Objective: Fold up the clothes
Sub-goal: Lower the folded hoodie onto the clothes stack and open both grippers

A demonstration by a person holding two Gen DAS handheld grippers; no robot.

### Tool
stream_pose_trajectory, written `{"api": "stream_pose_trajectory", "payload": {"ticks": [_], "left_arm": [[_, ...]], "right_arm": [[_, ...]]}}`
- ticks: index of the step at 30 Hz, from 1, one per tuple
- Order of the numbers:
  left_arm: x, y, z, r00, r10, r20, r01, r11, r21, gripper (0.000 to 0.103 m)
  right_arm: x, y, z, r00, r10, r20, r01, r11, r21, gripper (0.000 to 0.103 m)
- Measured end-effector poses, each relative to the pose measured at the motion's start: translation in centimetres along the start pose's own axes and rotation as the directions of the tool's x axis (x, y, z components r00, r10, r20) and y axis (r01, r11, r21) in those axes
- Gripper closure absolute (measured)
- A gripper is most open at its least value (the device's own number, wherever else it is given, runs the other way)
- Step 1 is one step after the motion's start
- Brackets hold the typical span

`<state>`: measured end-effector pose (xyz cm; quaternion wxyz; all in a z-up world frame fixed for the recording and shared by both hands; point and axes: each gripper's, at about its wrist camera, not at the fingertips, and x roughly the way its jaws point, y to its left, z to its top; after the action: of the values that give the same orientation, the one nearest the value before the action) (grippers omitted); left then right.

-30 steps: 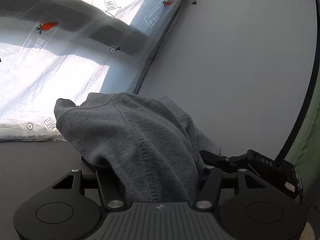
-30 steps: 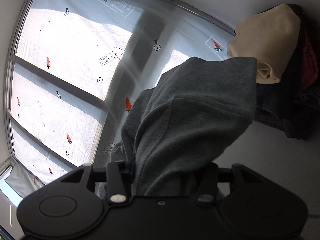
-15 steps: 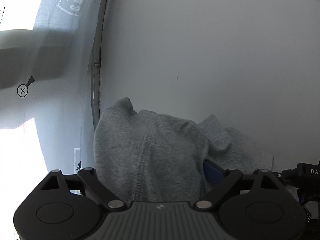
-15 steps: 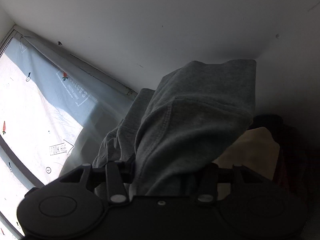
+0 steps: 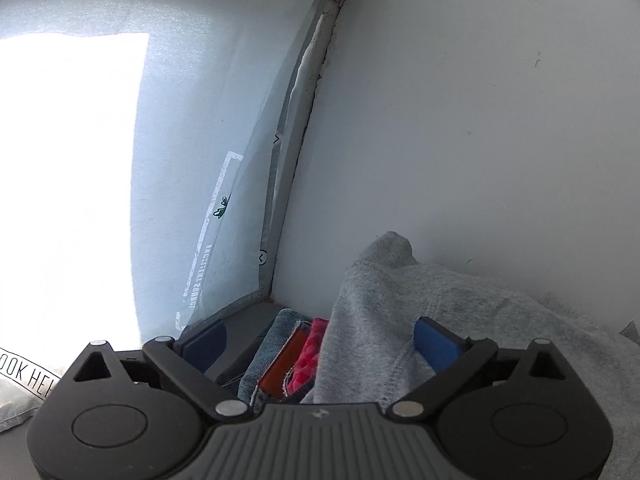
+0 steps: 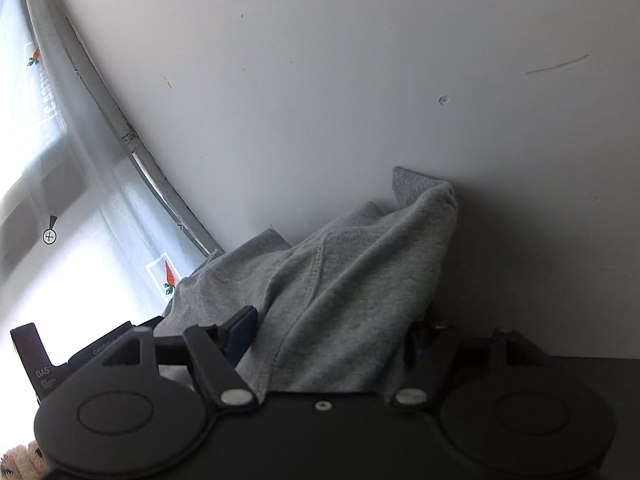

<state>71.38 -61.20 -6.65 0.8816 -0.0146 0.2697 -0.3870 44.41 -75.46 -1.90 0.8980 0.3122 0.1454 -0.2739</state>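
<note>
- Both tongs are letting go: your left gripper (image 5: 320, 338) has its jaws spread about as wide as they go and opening, with the grey sweatshirt (image 5: 404, 320) draped loose over the right-hand blue pad (image 5: 434, 344) and no squeeze on it.
- Your right gripper (image 6: 328, 336) is partly spread and also opening; cloth lies between its jaws, the left pad (image 6: 242, 332) stands clear of the fabric, and the right-hand pad is hidden behind it.
- That sweatshirt sits bunched against the white wall (image 6: 360, 80), just beside the corner where the wall meets the window film (image 5: 192, 160).
- Below it, on the side away from the wall, you can see a denim piece (image 5: 276, 344) and something red-pink (image 5: 310, 354); it seems to be landing on a pile of clothes.
- Finish the release fully before you pull back; a pad snagged in a fold would, I judge, drag the bundle off the wall.
- Draw each tool straight back along its own line, away from the wall, low and slow.
- Free the left one first, since cloth hangs on its pad.
- Check the bundle does not slump toward the corner.
</note>
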Motion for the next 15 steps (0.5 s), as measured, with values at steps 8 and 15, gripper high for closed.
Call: {"api": "stream_pose_trajectory", "payload": {"ticks": [8, 15], "left_arm": [[0.2, -0.1, 0.3, 0.995, 0.099, 0.017, -0.099, 0.995, 0.013, 0.002], [-1.7, -0.8, 0.9, 0.981, 0.182, 0.064, -0.186, 0.98, 0.067, 0.003]], "right_arm": [[-4.2, 1.6, 0.6, 0.965, -0.027, 0.261, 0.128, 0.917, -0.378, 0.053], [0.3, 1.5, -1.4, 1.0, 0.019, -0.011, -0.021, 0.934, -0.358, 0.053]]}}
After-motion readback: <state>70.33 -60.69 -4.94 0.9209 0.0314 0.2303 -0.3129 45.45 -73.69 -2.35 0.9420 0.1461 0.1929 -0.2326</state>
